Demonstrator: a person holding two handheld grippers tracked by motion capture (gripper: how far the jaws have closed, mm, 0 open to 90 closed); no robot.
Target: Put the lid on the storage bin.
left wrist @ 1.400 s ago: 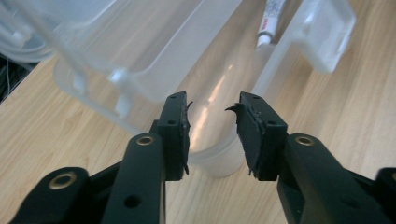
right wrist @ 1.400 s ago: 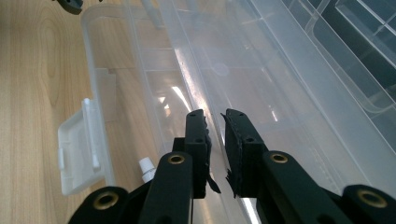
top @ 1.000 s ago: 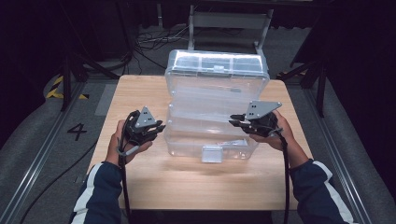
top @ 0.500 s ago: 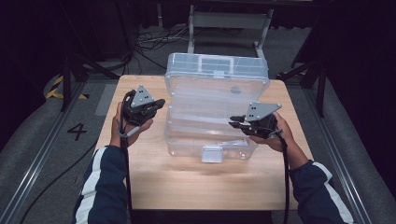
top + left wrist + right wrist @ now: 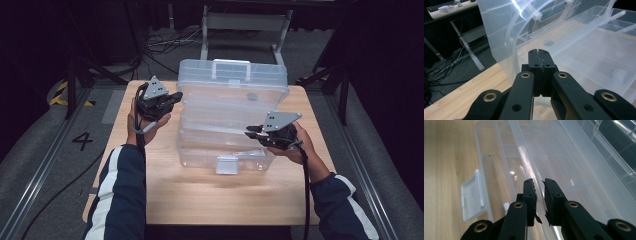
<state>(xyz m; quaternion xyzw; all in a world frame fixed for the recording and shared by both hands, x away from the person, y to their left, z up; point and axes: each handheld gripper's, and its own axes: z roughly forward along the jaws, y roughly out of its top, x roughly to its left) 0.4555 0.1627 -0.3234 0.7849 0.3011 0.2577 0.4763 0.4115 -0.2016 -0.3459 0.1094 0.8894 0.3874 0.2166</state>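
Here the right gripper (image 5: 539, 182) jaws straddle the clear box (image 5: 574, 170) lid edge.

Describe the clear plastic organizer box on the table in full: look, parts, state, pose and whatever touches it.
The clear plastic organizer box is translucent, with tiered trays, a moulded carry handle on the far lid and a white latch hanging open at the near edge. It rests mid-table, opened, lid raised toward the far side. The right hand-held gripper pinches a thin tray rim between its jaws. The left hand-held gripper, jaws shut on nothing, sits beside the box's left edge; contact is unclear.
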